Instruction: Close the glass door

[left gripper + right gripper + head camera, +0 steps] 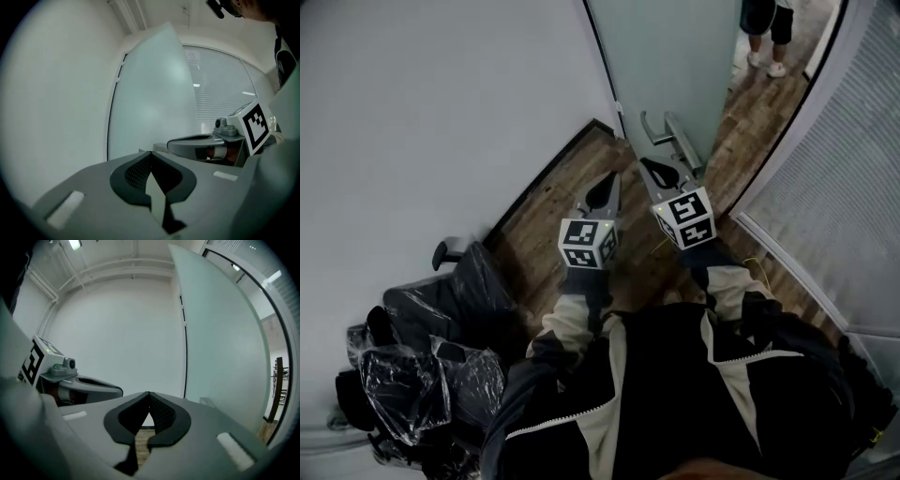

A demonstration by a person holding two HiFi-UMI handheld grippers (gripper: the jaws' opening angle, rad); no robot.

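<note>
Right gripper (649,165) near upright glass door (666,56)

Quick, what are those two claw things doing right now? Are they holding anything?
Left gripper: closed, holding nothing.
Right gripper: closed, holding nothing.

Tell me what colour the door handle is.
Silver-grey metal; the door handle shows best in the head view.

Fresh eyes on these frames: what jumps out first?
A frosted glass door stands ajar at top centre. Its lever handle is just ahead of the left hand-held gripper and right hand-held gripper, both shut and empty. Plastic-wrapped chairs crowd the lower left; a person's legs show beyond the door.
</note>
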